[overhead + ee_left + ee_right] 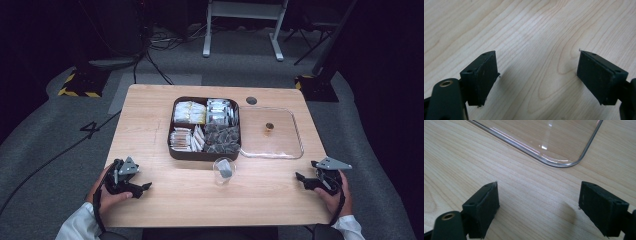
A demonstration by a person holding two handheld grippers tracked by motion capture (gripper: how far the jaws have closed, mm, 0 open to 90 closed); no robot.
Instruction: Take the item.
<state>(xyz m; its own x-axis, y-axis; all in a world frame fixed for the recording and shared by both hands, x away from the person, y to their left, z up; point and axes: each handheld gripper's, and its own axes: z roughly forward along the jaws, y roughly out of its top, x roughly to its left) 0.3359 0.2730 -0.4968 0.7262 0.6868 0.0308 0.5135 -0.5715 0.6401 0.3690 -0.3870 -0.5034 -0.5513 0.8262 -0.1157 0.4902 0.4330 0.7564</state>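
resting low on the table (150, 100), both hands (107, 192), fingers (482, 75) spread

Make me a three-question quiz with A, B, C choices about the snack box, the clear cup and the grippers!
1. Where is the clear lid?
A. On the box
B. On the table, right of the box
C. In a gripper

2. How many compartments does the brown box have?
A. Two
B. Four
C. Six

3. What does the left gripper hold?
A. Nothing
B. The cup
C. A packet

Answers:
1 B: it lies flat beside the box, knob up.
2 B: two rows of two show in the high view.
3 A: its jaws stand apart over bare table; the clear cup stands in front of the box, untouched.
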